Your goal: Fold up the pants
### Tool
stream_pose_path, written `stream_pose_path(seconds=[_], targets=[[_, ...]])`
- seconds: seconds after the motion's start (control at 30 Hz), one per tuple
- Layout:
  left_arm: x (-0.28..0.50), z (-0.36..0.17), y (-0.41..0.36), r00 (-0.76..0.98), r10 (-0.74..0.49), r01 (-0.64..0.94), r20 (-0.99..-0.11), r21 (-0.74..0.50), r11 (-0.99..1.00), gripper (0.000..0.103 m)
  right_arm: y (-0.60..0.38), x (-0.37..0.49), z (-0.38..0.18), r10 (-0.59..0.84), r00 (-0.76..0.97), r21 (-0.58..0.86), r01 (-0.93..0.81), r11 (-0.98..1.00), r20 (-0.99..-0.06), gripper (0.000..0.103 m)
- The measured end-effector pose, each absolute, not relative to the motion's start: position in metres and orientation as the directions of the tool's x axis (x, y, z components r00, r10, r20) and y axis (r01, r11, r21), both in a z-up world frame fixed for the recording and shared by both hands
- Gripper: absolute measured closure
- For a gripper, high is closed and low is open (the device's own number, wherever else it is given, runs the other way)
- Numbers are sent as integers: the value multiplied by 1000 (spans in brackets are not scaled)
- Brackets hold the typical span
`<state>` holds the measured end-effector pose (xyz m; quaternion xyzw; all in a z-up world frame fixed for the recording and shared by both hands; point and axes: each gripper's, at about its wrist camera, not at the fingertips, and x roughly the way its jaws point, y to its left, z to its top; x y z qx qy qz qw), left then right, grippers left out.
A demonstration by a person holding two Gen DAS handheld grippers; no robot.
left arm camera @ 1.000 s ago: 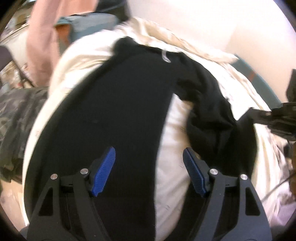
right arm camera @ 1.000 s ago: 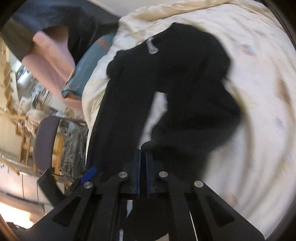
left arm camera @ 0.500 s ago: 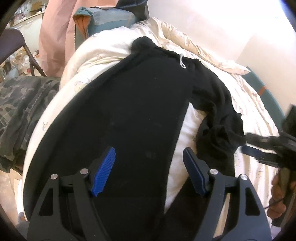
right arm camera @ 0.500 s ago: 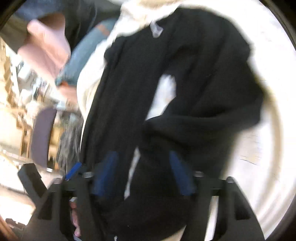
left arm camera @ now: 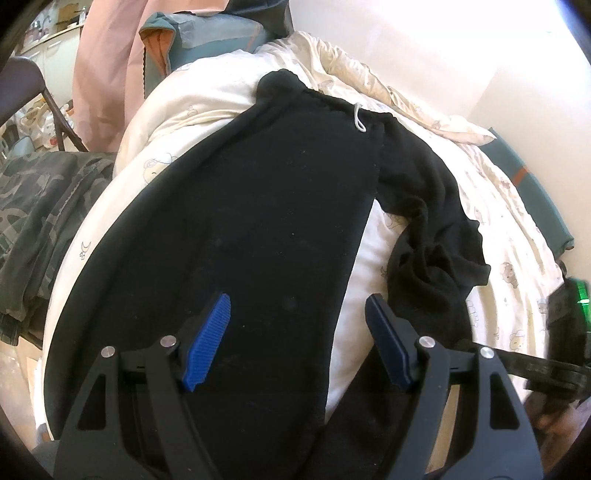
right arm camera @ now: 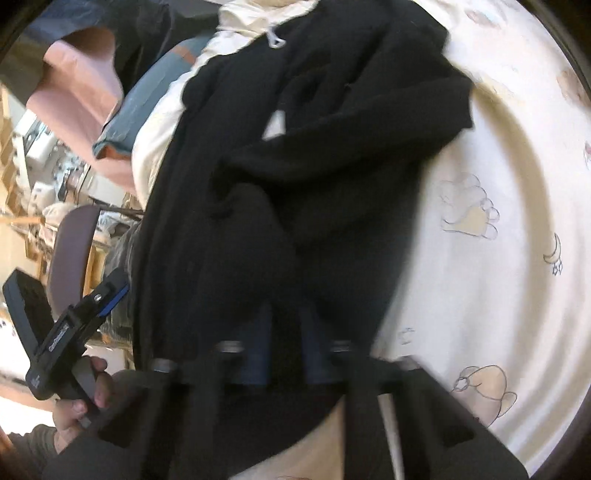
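Note:
Black pants lie on a cream duvet, waistband with a white drawstring at the far end. The left leg lies flat and straight; the right leg is bunched up. My left gripper hovers open over the flat leg with nothing between its blue pads. In the right wrist view, my right gripper sits low at the near end of the crumpled leg. Its jaws are closing, with black cloth between the pads. The picture there is blurred.
A camouflage cloth lies left of the bed, with a chair beyond it. A pink cloth and a blue-grey cushion sit at the head. A teal edge borders the bed on the right.
My right gripper opened, dropped closer to the bunched leg and has closed in on its cloth. The left gripper stays open over the flat leg.

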<state>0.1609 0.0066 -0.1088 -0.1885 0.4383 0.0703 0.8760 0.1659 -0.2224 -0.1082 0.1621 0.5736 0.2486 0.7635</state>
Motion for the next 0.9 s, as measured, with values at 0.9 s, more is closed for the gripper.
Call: stream_pose_path(seconds=[0.9], targets=[[112, -192, -125, 120, -150, 24, -981, -148, 989, 33, -357, -26, -13, 60, 305, 134, 225, 965, -950, 99]])
